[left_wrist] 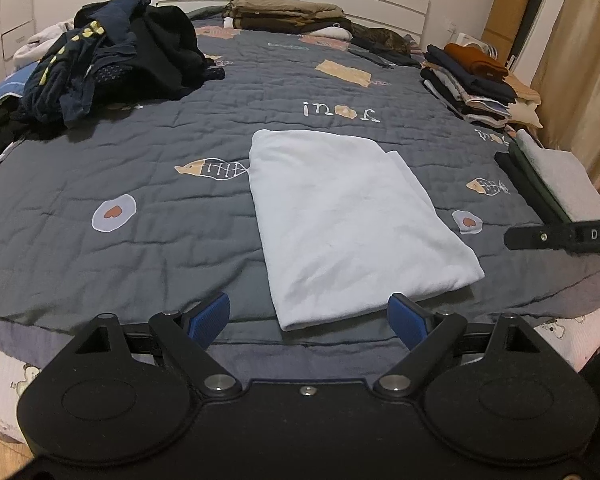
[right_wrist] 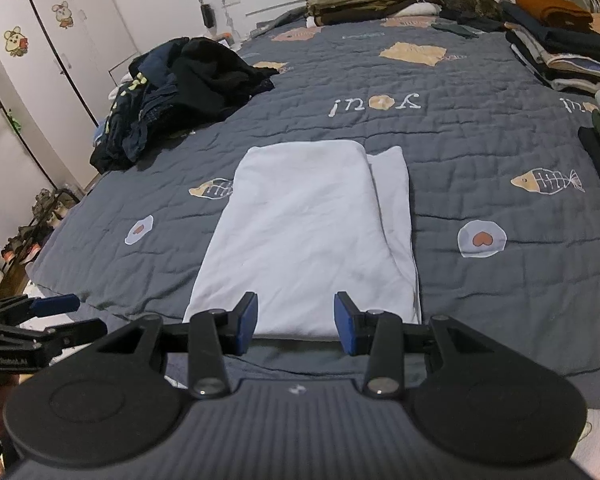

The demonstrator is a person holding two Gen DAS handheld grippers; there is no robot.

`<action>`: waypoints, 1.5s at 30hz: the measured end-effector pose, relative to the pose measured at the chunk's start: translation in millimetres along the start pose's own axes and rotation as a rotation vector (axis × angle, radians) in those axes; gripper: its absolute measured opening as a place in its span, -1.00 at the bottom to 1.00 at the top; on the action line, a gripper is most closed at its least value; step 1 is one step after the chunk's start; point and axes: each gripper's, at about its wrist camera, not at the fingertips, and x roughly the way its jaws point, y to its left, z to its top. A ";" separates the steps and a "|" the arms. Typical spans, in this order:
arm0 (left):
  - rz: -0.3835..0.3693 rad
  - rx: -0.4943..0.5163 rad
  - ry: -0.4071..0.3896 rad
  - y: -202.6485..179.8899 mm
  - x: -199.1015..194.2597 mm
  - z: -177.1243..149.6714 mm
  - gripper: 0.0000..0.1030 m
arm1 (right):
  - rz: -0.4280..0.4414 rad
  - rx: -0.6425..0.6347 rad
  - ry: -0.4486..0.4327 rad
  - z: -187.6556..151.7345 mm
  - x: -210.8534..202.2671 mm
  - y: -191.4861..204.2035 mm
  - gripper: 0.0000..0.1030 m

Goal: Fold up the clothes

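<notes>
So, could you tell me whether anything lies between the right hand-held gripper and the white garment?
Nothing visible does: the right hand-held gripper, open, sits at the near edge of the folded white garment, with only bare quilt around.

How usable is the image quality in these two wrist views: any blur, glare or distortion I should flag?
Left wrist view: sharp, dim warm indoor light, strong fisheye bending the bed edge, dark vignette in the corners; the white folded garment looks slightly bluish, not blown out. Right wrist view: equally sharp, same barrel distortion curving the wardrobe doors, no glare, soft shadows only.
</notes>
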 end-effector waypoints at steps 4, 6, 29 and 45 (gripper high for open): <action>0.005 0.005 -0.010 -7.0 -6.8 -4.2 0.66 | 0.010 0.000 -0.011 -0.9 -6.6 -0.3 -0.21; 0.007 0.006 -0.015 -10.5 -9.8 -5.6 0.66 | 0.013 -0.001 -0.013 -2.7 -10.5 -0.5 -0.21; 0.038 -0.001 -0.063 -31.8 -36.8 -9.4 0.66 | 0.034 -0.045 -0.026 -9.5 -43.8 2.2 -0.20; 0.038 0.023 -0.079 -38.5 -32.4 1.0 0.66 | 0.023 -0.015 -0.048 -10.1 -61.6 -15.2 -0.20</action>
